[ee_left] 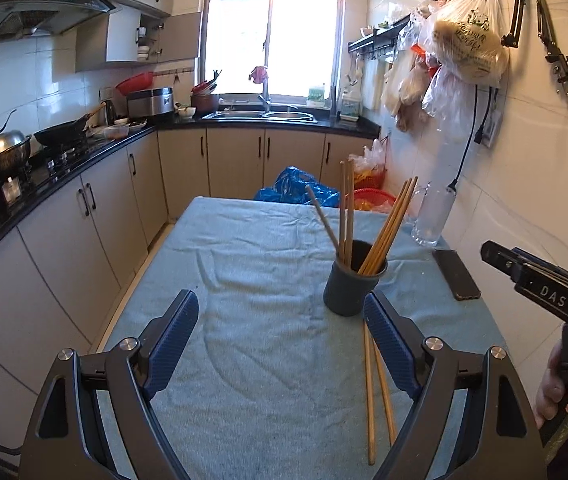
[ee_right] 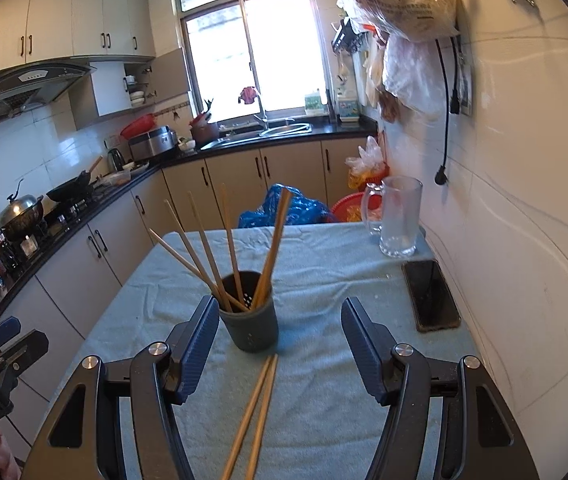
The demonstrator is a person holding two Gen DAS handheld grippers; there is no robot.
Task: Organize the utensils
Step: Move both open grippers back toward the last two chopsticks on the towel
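Observation:
A dark grey utensil cup (ee_left: 350,290) (ee_right: 249,326) stands on the blue-towelled table (ee_left: 251,264) and holds several wooden chopsticks (ee_left: 346,210) (ee_right: 207,248). Two loose chopsticks (ee_left: 374,384) (ee_right: 253,412) lie on the towel just in front of the cup. My left gripper (ee_left: 281,336) is open and empty, its right finger beside the cup and over the loose pair. My right gripper (ee_right: 279,344) is open and empty, hovering above the loose pair with the cup between its fingertips; its body shows at the right of the left wrist view (ee_left: 544,288).
A black phone (ee_left: 456,274) (ee_right: 430,294) lies near the table's right edge by the tiled wall. A clear glass mug (ee_left: 430,216) (ee_right: 398,216) stands at the far right corner. Kitchen counters run along the left; bags sit on the floor beyond the table.

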